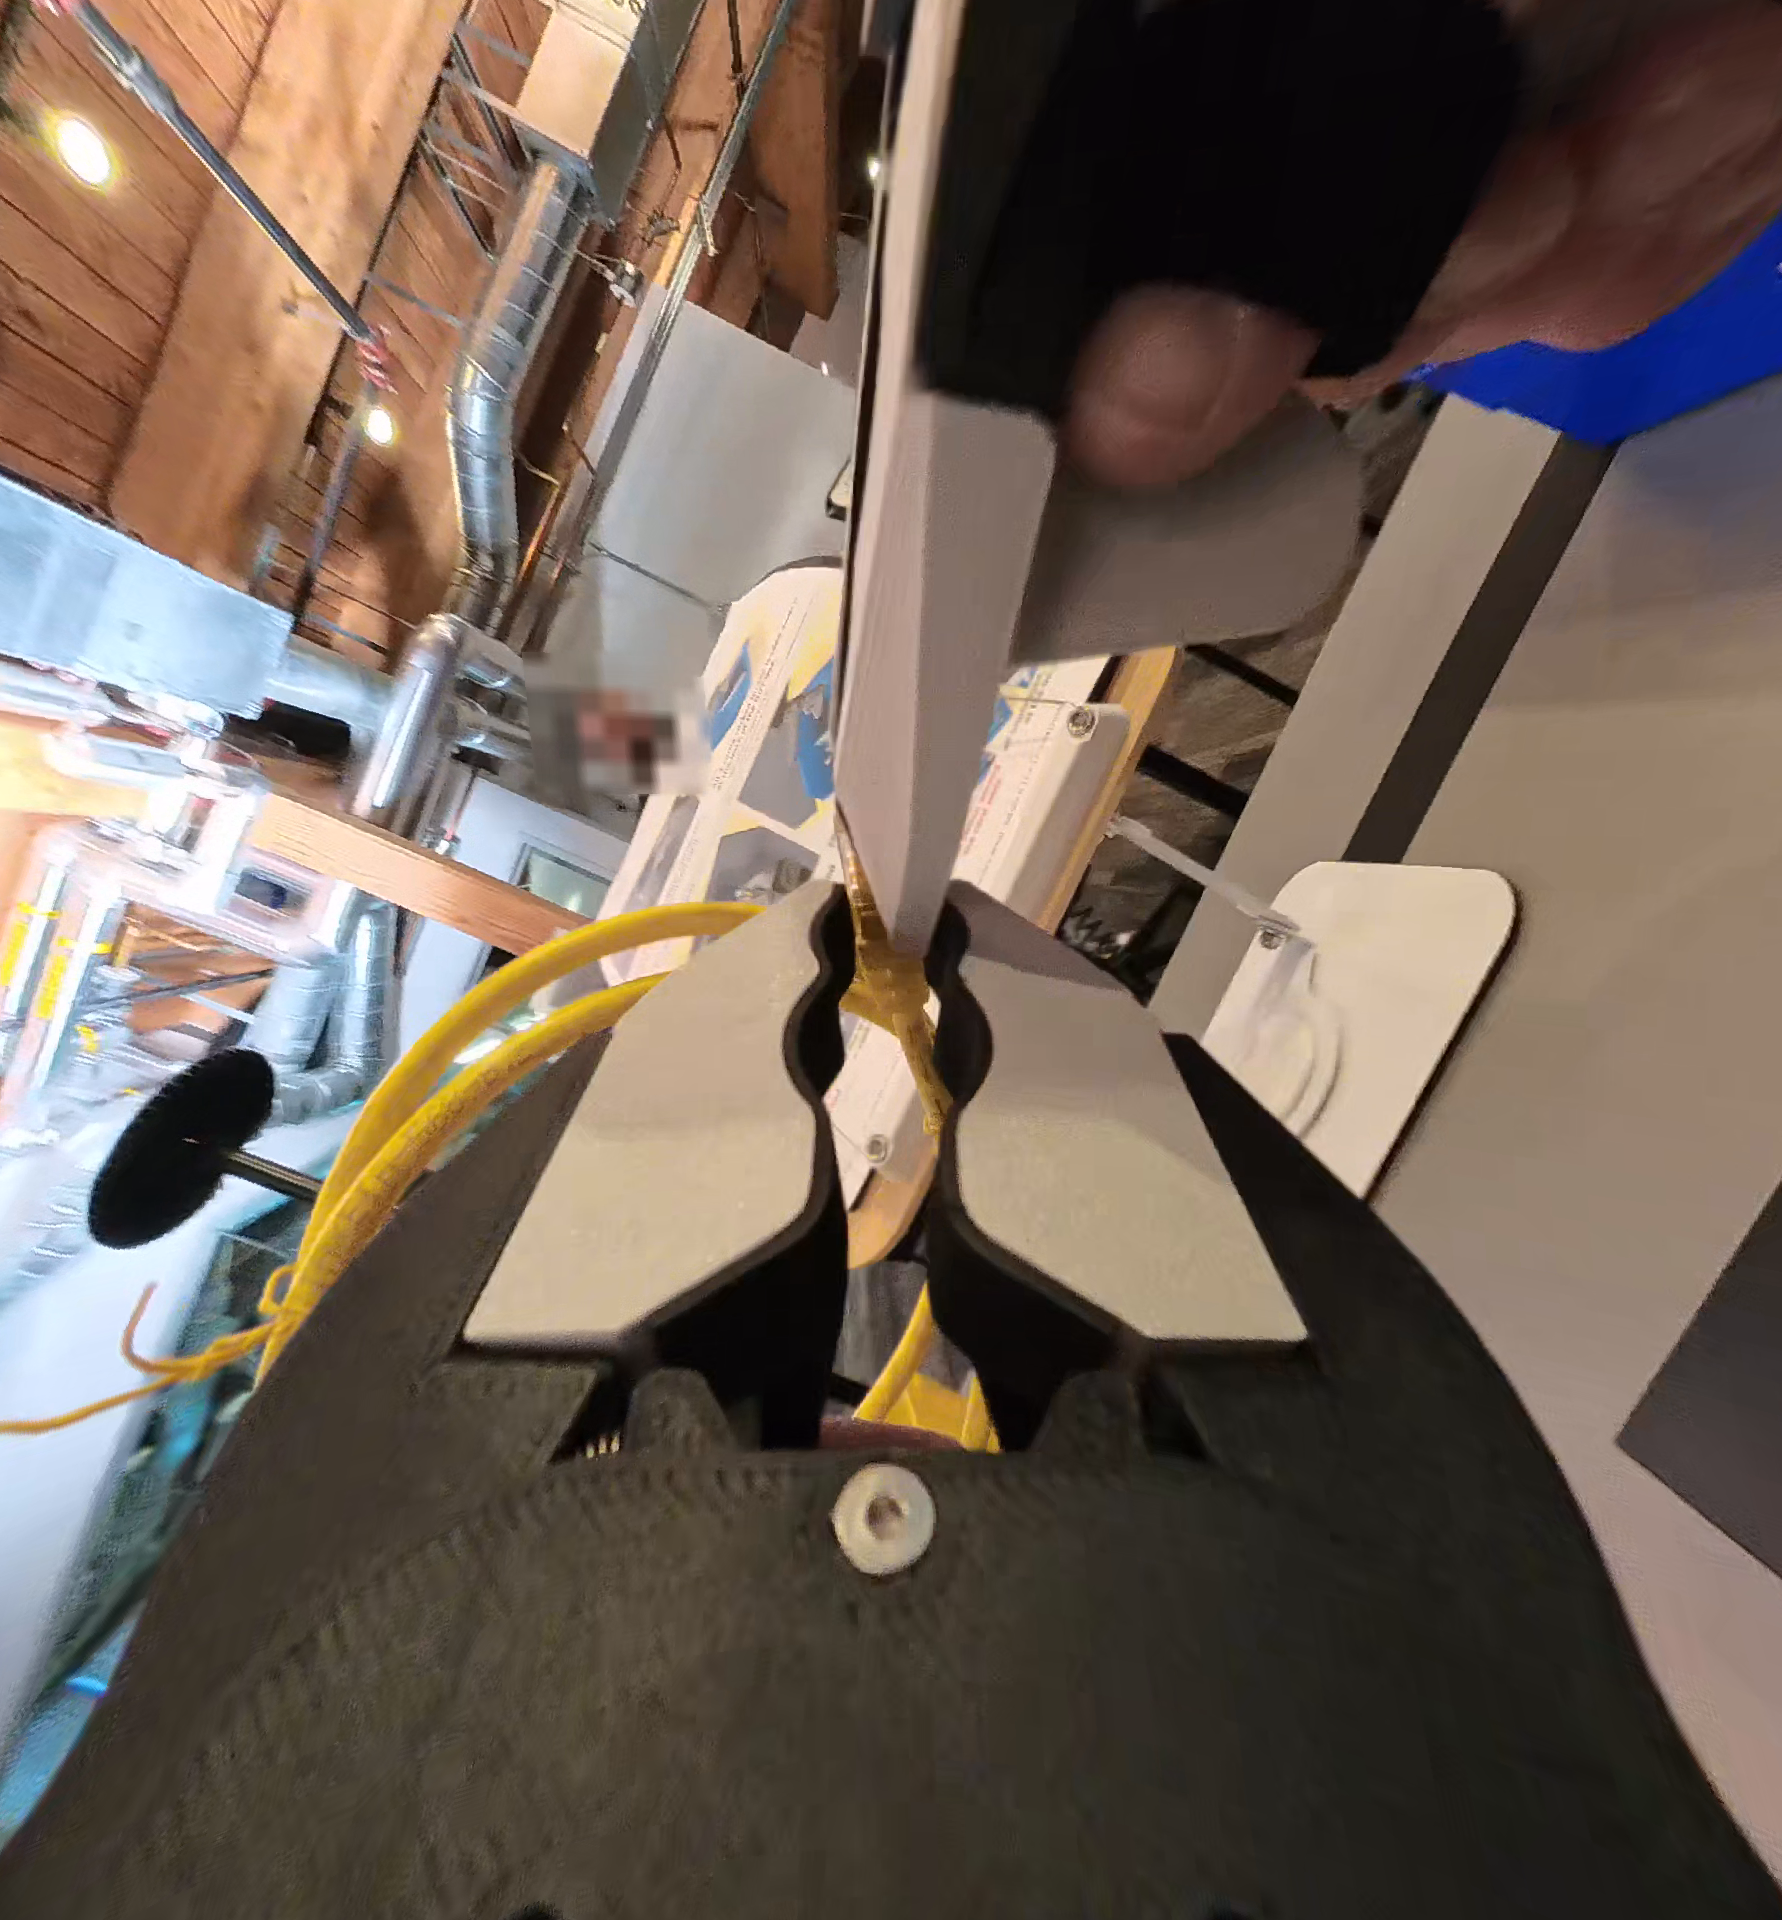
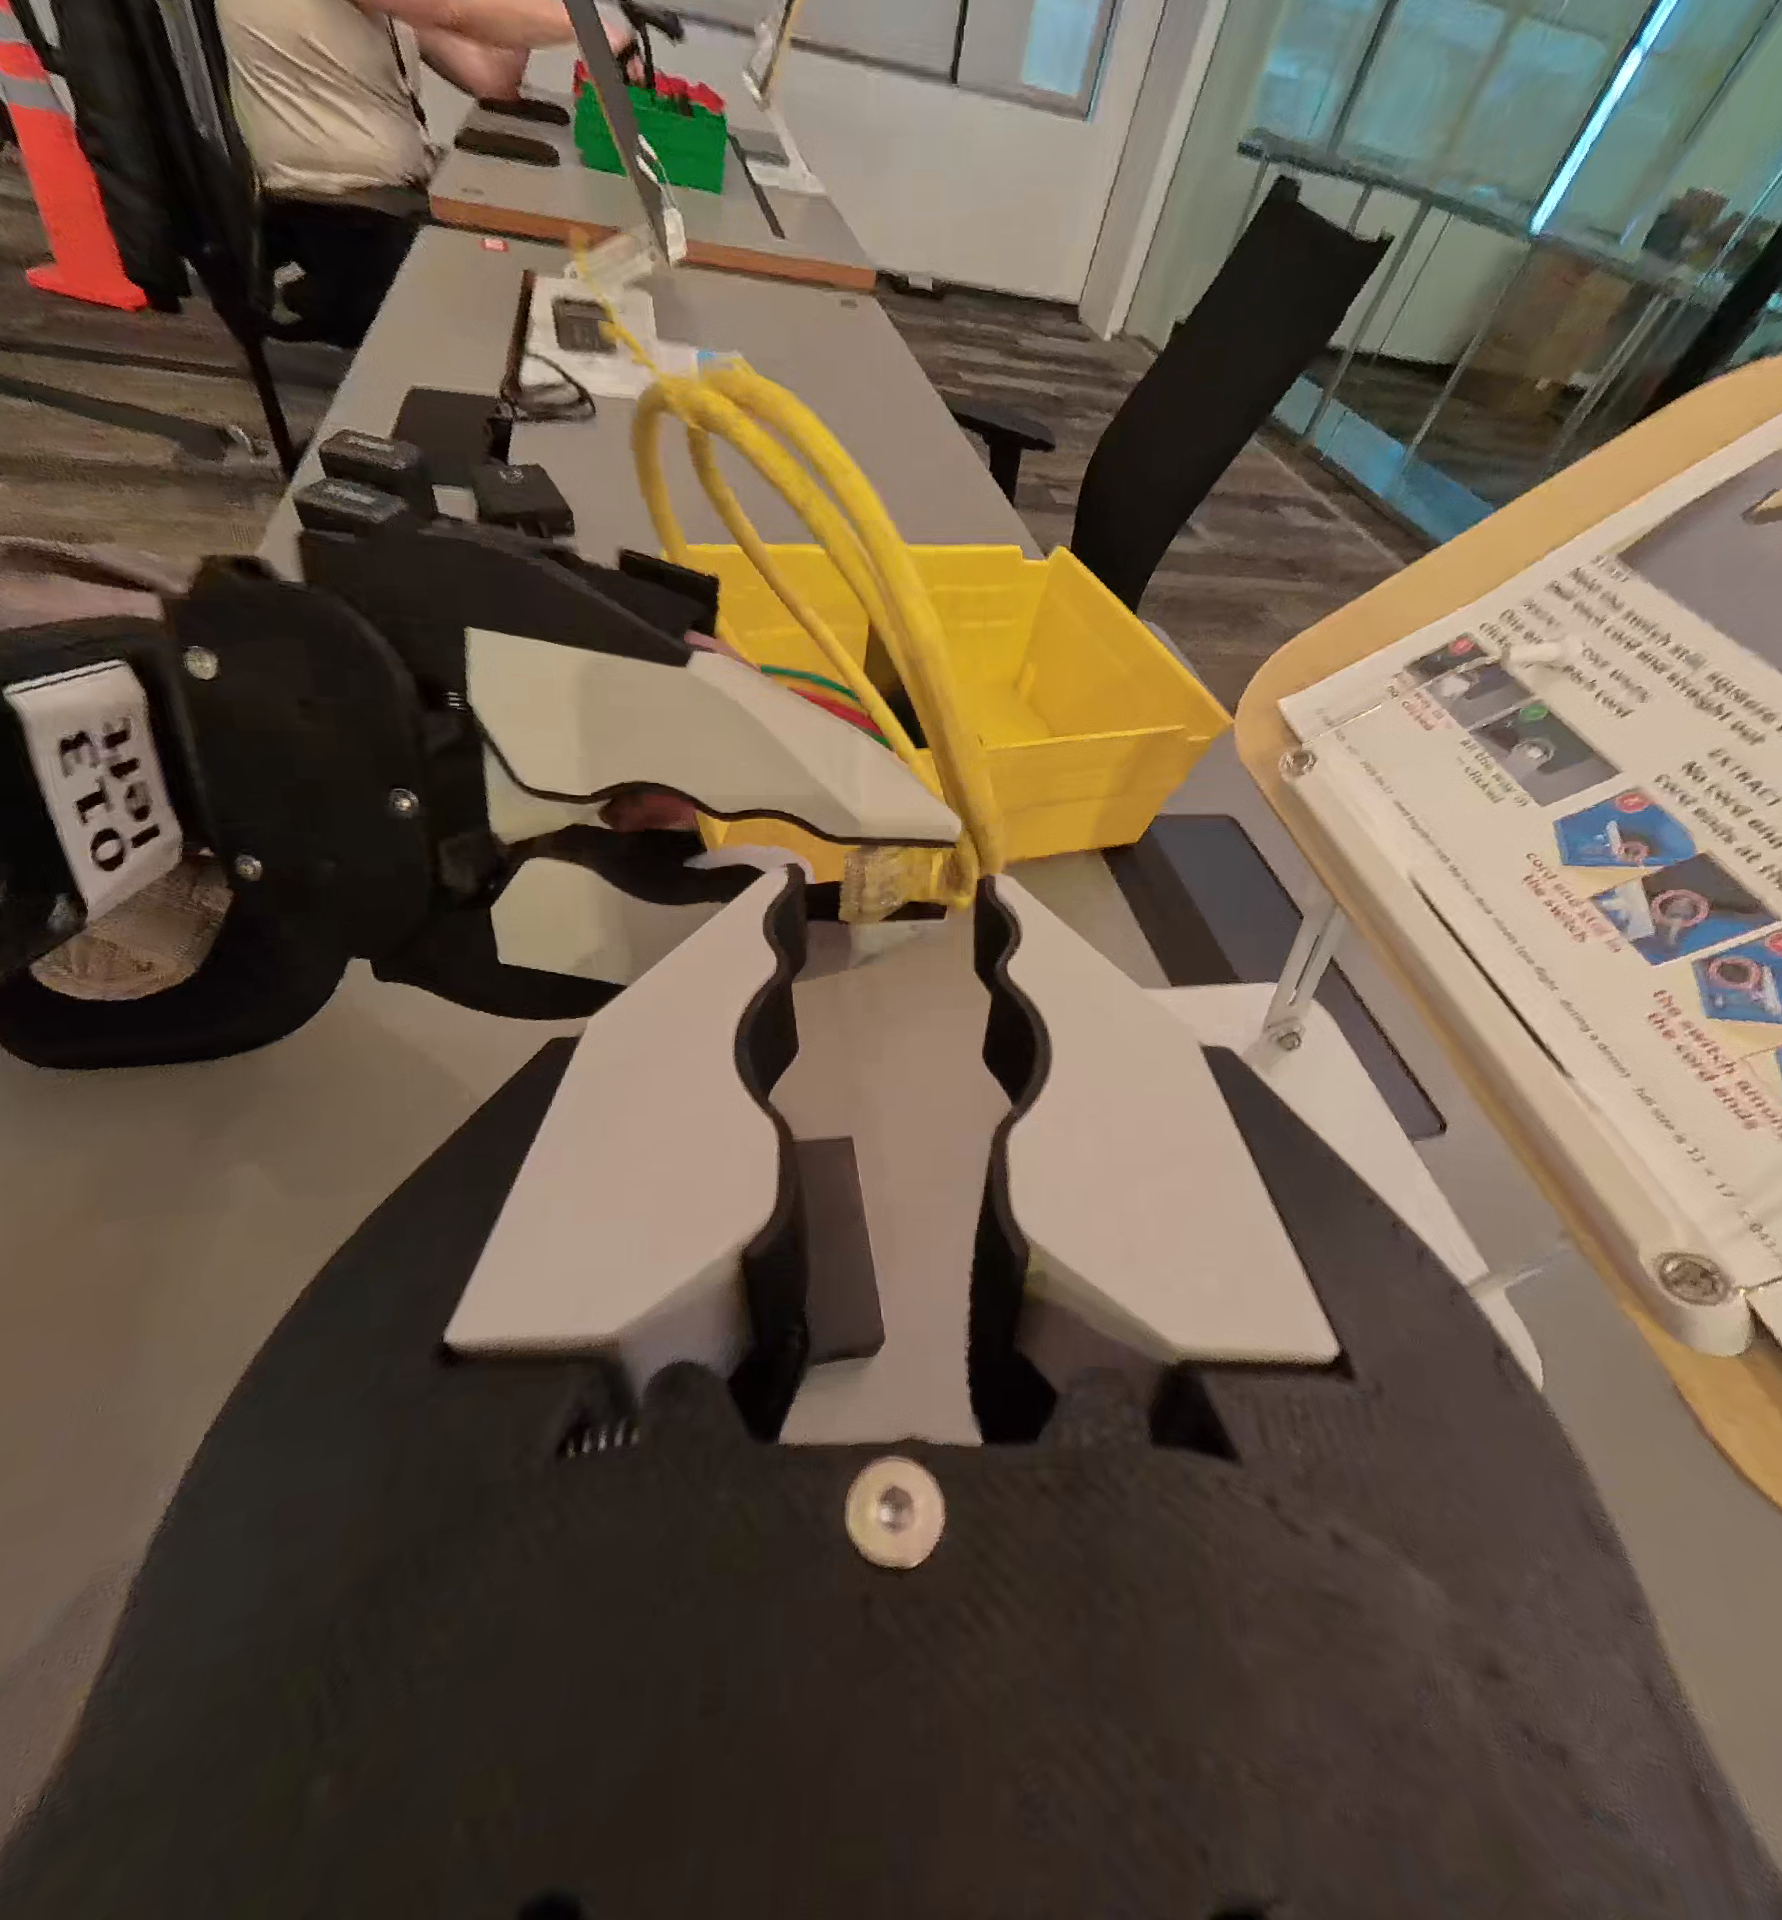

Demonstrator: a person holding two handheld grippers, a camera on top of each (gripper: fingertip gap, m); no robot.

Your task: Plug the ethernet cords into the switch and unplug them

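Ethernet cord [image 2: 908, 623], pinched near its plug by my left hand-held gripper [image 2: 954, 831], is presented to my wide-open right hand-held gripper [image 2: 887, 914] for transfer.

Your left gripper [image 2: 954, 831] hides where it grips the yellow cord [image 2: 928, 623]. The instruction sheet [image 2: 1645, 831] runs off the picture's right edge. The plug [image 2: 882, 883] is too blurred to read.
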